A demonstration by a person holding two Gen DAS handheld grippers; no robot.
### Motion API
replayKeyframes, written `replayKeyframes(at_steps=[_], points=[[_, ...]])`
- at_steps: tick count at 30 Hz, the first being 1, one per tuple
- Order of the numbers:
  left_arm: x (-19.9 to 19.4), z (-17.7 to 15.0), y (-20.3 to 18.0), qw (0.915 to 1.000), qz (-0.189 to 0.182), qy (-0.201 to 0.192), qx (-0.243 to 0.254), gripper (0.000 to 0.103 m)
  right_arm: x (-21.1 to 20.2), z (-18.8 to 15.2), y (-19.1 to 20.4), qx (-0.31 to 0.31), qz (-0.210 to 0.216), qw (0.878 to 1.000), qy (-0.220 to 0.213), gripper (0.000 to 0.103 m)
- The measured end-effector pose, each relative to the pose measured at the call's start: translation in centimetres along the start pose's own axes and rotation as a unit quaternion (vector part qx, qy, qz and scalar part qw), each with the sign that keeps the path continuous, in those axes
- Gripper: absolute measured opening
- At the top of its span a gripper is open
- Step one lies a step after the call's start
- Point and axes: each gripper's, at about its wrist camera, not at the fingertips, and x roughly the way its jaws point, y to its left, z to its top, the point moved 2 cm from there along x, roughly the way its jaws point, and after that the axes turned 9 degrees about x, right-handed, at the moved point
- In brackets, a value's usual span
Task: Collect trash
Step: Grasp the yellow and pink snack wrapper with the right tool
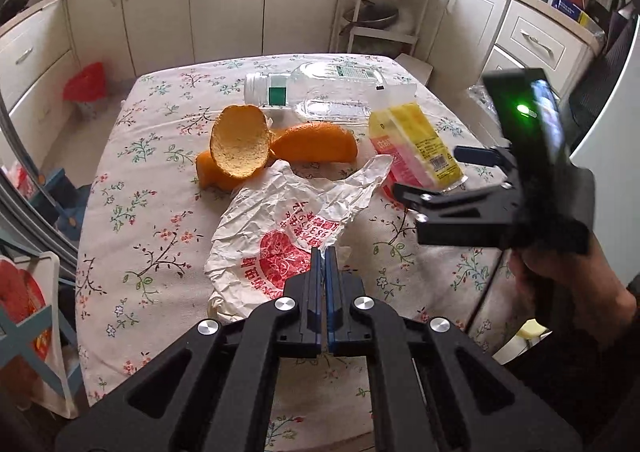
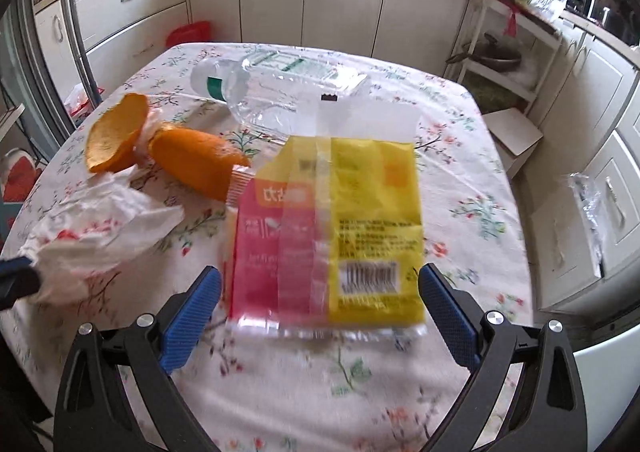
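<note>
Pinching crumpled bag (image 1: 280,248), left tool (image 1: 324,252) hides its edge.

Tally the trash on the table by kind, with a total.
Orange peel pieces: 3
Clear plastic bottles: 1
Crumpled plastic bags: 1
Yellow-and-pink wrappers: 1
Total: 6

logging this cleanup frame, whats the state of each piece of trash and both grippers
left gripper: shut on plastic bag
right gripper: open, either side of the wrapper
plastic bag: crumpled
wrapper: flat on the tablecloth
bottle: on its side
orange peels: loose, uncollected
</note>
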Motion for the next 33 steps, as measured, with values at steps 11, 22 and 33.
replayKeyframes(at_steps=[11, 22, 33], points=[[-0.1, 0.2, -0.8, 0.9992, 0.019, 0.002, 0.034, 0.002, 0.9, 0.3, 0.2, 0.010, 0.037, 0.999, 0.011, 0.074], [0.1, 0.3, -1.7, 0.9976, 0.033, 0.004, 0.060, 0.002, -0.3, 0.1, 0.7, 0.003, 0.068, 0.998, 0.006, 0.018], [0.8, 0.1, -2.4, 0.9962, 0.038, 0.015, 0.077, 0.002, -3.2, 0.0, -0.2, 0.004, 0.087, 0.996, -0.018, 0.010]])
